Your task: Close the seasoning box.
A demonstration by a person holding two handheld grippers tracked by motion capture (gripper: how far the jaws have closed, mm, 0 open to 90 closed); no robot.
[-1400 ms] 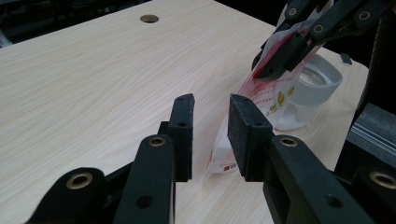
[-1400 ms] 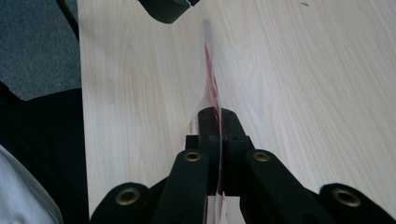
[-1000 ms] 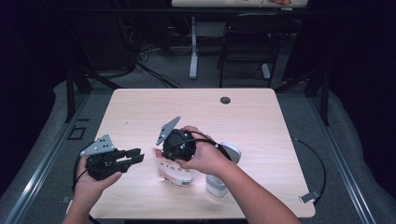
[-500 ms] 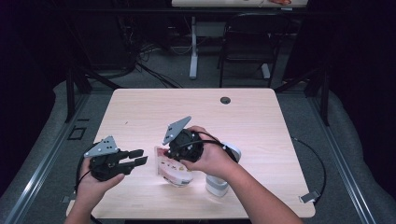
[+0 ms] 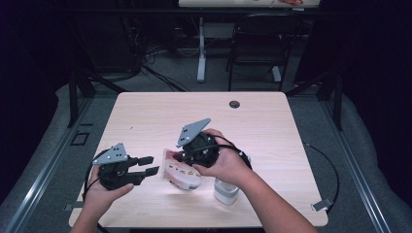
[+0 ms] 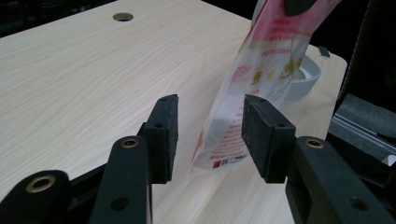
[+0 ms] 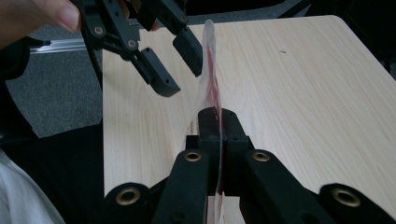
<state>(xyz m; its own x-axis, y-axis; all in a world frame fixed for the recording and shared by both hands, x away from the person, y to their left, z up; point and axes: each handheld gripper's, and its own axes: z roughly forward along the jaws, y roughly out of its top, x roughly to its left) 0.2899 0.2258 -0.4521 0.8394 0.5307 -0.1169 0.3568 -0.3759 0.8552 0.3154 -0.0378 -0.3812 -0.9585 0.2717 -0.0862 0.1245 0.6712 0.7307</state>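
left gripper (image 5: 149, 165): jaws apart, about halfway wide, have just been opening; lower edge of bag sits in the gap between the pads, neither pad pressing on it in left gripper view. Held low over the near left part of table, jaws pointing right toward bag.
left gripper pads (image 6: 162, 133): black foam, both bare; bag closer to the right-hand pad, a sliver of gap visible.
right gripper (image 7: 218, 122): jaws fully closed, pinching the thin edge of bag between the pads; film runs straight up out of the jaws in right gripper view. In high view the gripper sits above the bag, grey plate tilted up.
bag (image 5: 180, 172): clear plastic pouch, pink/red print, small yellow marks, white lower part. Hangs from right gripper, tilted, bottom corner at or just above the table top, cannot tell if touching. Near middle of table's near half, between the two grippers.
white roll (image 5: 226, 191): white cylinder thing on table just right of bag, under the right forearm; partly hidden.
table (image 5: 272, 126): light wood top, far half bare.
hole (image 5: 234, 104): dark round cable grommet near far edge of table.
beyond: grey floor, chair and table legs in the dark, blurry.
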